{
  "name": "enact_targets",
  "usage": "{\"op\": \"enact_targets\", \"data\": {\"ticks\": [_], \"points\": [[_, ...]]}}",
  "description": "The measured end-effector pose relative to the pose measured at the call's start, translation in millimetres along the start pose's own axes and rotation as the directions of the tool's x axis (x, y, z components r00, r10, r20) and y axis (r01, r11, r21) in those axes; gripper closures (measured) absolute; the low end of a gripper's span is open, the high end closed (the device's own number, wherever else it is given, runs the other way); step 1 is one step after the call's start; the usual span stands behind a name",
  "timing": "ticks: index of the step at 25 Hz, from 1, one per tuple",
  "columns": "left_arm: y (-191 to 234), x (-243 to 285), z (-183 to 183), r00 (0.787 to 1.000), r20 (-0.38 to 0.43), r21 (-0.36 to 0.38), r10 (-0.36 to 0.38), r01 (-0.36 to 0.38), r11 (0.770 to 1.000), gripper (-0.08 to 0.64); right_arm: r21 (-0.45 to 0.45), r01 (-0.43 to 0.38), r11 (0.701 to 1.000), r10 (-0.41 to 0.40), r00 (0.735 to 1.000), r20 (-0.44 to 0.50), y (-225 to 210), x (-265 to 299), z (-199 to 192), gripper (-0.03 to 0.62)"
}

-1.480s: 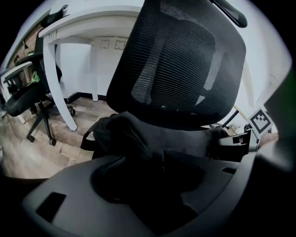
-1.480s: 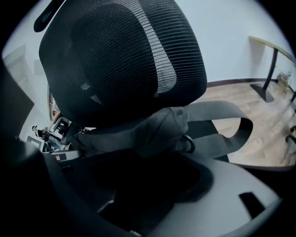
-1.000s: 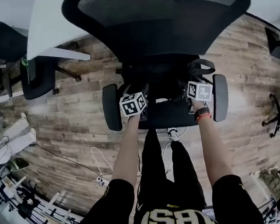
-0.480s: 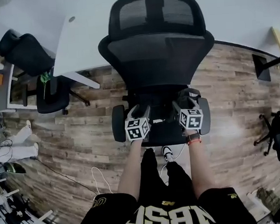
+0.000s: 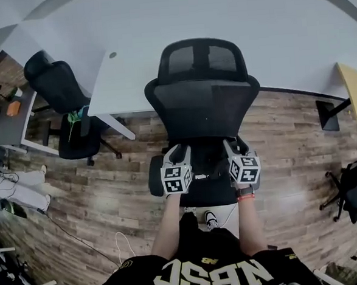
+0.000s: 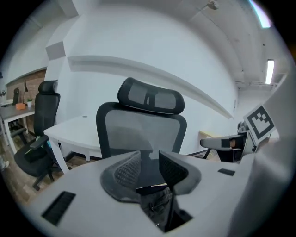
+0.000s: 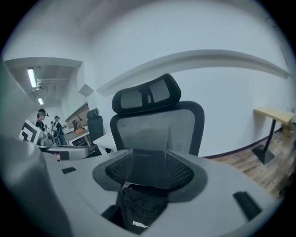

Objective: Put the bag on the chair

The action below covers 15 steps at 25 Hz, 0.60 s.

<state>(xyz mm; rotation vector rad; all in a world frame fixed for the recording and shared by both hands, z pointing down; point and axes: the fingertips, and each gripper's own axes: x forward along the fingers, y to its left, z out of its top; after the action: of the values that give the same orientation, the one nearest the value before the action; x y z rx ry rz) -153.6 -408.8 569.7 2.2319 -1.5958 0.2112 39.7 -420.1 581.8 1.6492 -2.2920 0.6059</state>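
Observation:
A black mesh office chair [image 5: 203, 100] stands in front of me. The black bag [image 5: 206, 170] lies on its seat, dark against the dark seat. My left gripper [image 5: 178, 150] and right gripper [image 5: 233, 146] hover above the seat's front, one on each side of the bag. Both pairs of jaws have just been closing and stand partly apart, pressing on nothing. In the left gripper view the gripper [image 6: 149, 159] faces the chair back [image 6: 138, 134], with the bag [image 6: 157, 203] below it. The right gripper [image 7: 149, 159] likewise has the bag [image 7: 138, 208] beneath it.
A white desk [image 5: 125, 81] stands behind the chair, with a second black chair [image 5: 59, 86] at its left. A yellow table [image 5: 354, 90] and another chair [image 5: 352, 184] are on the right. Cables [image 5: 121, 240] lie on the wooden floor. People [image 7: 41, 120] stand far off.
Both grippers have lifted off the seat, and the head view has risen, so the chair looks smaller. The bag stays on the seat.

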Motion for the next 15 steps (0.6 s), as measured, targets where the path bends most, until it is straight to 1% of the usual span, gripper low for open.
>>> {"op": "enact_targets", "data": {"ticks": [3, 6, 11, 15], "points": [[-6, -7, 30, 0.999, 0.052, 0.032, -0.007, 0.005, 0.999, 0.433, -0.046, -0.019, 0.999, 0.022, 0.997, 0.068, 15, -13, 37, 0.377], [-12, -14, 66, 0.993, 0.115, 0.071, -0.019, 0.011, 0.997, 0.443, -0.071, -0.029, 0.997, 0.039, 0.991, 0.131, 26, -24, 70, 0.406], [-21, -33, 131, 0.973, 0.226, 0.123, -0.037, 0.009, 0.992, 0.467, -0.113, -0.036, 0.993, 0.061, 0.972, 0.226, 42, -40, 120, 0.456], [-27, -43, 166, 0.956, 0.291, 0.157, -0.044, -0.002, 0.988, 0.5, -0.125, -0.047, 0.991, 0.081, 0.954, 0.288, 54, -50, 151, 0.49]]}}
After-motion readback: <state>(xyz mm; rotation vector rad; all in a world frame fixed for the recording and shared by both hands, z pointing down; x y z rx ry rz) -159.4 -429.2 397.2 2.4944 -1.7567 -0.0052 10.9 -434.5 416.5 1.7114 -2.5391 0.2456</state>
